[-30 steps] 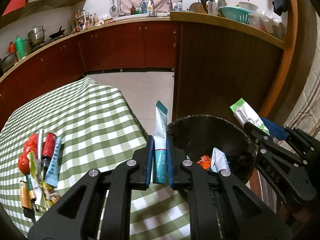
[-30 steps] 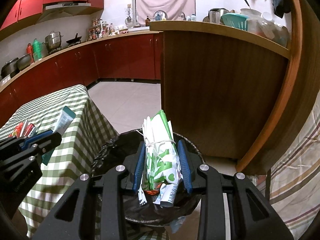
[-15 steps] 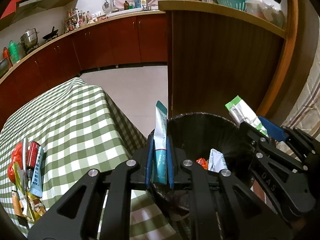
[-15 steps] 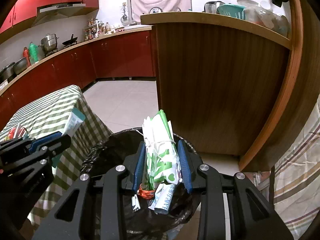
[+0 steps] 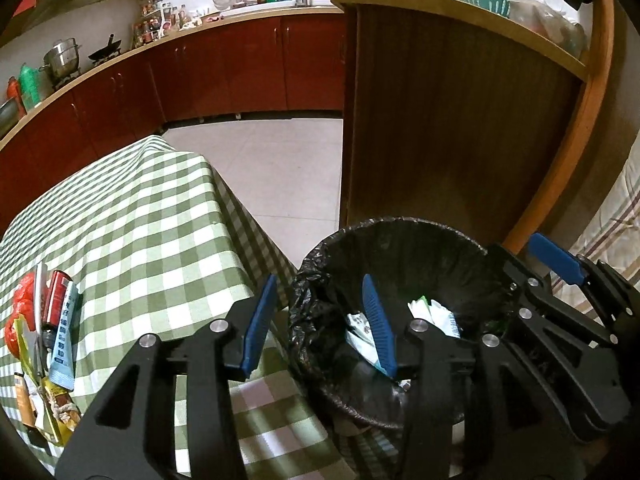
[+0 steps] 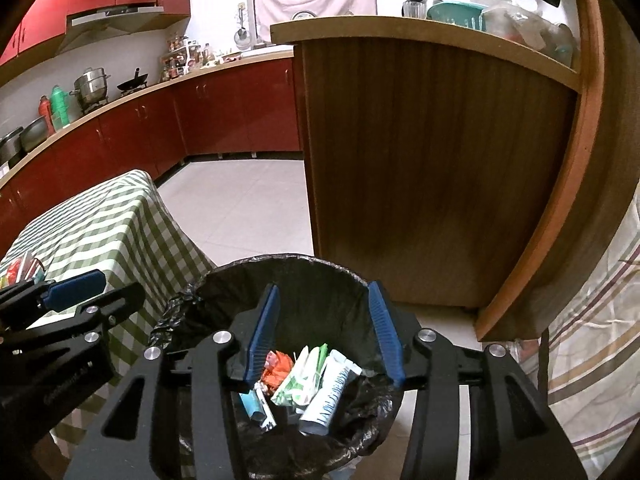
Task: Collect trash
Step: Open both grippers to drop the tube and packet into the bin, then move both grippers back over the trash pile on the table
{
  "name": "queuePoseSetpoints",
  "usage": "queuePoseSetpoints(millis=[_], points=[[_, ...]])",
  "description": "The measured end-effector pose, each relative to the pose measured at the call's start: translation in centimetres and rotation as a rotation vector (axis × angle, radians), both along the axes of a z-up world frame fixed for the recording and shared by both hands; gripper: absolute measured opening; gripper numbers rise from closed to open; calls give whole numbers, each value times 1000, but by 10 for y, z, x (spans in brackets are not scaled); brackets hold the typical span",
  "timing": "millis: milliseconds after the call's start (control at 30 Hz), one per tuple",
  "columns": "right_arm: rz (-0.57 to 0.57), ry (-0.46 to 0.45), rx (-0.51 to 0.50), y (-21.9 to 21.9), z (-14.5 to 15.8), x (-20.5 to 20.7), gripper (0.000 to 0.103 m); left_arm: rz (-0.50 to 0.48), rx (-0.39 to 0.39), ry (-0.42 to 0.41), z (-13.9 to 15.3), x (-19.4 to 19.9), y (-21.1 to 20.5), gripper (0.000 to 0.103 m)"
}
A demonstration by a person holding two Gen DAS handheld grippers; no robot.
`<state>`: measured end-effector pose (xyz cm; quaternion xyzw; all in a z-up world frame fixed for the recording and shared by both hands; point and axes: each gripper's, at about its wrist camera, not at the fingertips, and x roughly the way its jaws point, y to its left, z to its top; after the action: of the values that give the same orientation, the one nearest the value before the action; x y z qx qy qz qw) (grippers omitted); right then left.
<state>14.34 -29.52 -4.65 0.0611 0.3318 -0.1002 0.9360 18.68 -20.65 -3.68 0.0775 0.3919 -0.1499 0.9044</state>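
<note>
Right wrist view: the bin [image 6: 280, 276] holds a tube [image 6: 330, 394], a green-white wrapper [image 6: 302, 378] and red scraps [image 6: 276, 366]. Both claws, right [image 6: 324, 336] and left [image 5: 318, 326], are spreading, empty, above it. More trash [image 5: 44, 344] lies on the counter [image 5: 140, 232].

Your bin liner [image 6: 224, 288] is thin, crinkly, shiny black plastic — the checked tablecloth [image 5: 132, 224] is soft cloth, and the counter panel [image 6: 420, 168] is smooth wood.
</note>
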Motion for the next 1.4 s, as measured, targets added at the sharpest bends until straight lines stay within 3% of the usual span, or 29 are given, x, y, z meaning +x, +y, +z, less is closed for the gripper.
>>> queuePoseSetpoints(millis=[333,900,1400], points=[[-4,-4,-13,16,5,-6,66,45,-9,-24,14,-16,34,50],[145,-11,-30,102,26,-12,68,247,5,-52,35,-56,166,52],[342,-19,-41,206,36,-11,68,472,55,-71,37,-93,284,63]])
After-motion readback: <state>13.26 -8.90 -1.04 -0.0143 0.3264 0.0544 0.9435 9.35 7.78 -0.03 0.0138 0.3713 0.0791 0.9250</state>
